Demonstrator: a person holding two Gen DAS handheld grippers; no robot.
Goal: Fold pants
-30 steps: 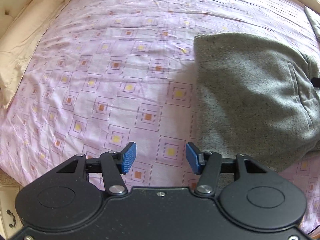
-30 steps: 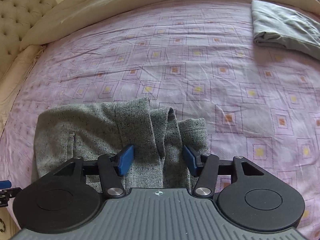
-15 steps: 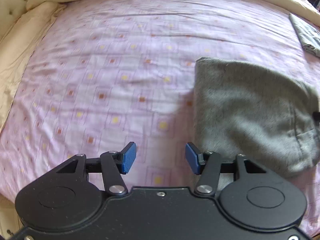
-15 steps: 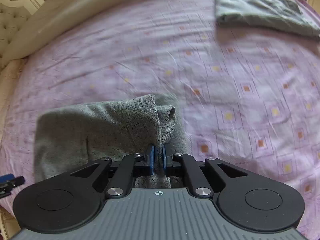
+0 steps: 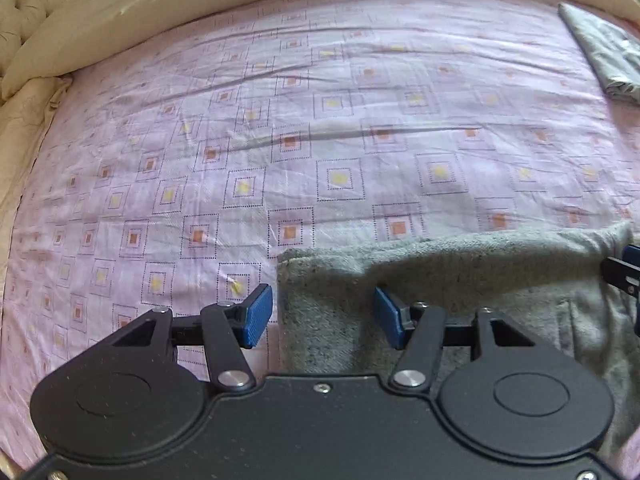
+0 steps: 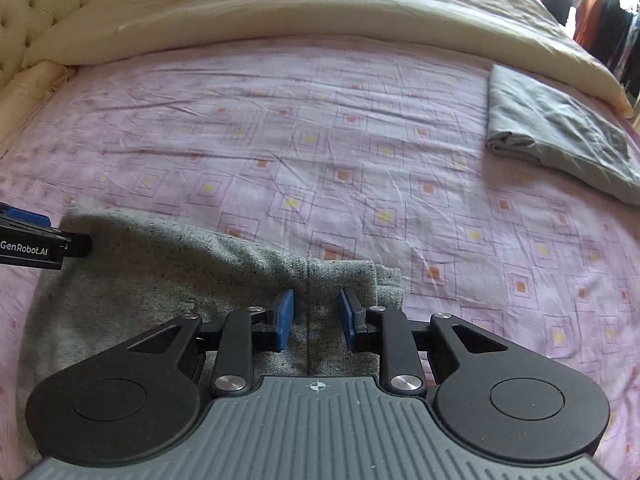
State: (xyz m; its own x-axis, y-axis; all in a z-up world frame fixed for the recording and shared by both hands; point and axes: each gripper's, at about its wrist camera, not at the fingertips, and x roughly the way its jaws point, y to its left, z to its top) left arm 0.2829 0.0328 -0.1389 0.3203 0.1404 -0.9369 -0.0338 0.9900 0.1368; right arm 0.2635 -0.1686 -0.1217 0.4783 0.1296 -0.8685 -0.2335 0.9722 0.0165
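The grey speckled pants [image 5: 460,280] lie folded on the pink patterned bed sheet [image 5: 280,140]. My left gripper [image 5: 323,318] is open, with the folded left corner of the pants between its blue pads. In the right wrist view the pants [image 6: 168,272] lie at lower left. My right gripper [image 6: 316,318] is open over the right end of the pants, with a seam between its pads. The right gripper's tip shows at the left view's right edge [image 5: 624,270], and the left gripper's tip at the right view's left edge [image 6: 36,240].
A folded grey cloth [image 6: 556,136] lies at the far right of the bed, also in the left wrist view [image 5: 604,60]. A cream duvet [image 6: 300,4] is bunched along the far side. A tufted headboard [image 6: 36,4] stands at far left.
My right gripper was shut on the pants' bunched end half a second ago and has now opened, leaving the fabric flat. My left gripper has moved right onto the pants' left corner.
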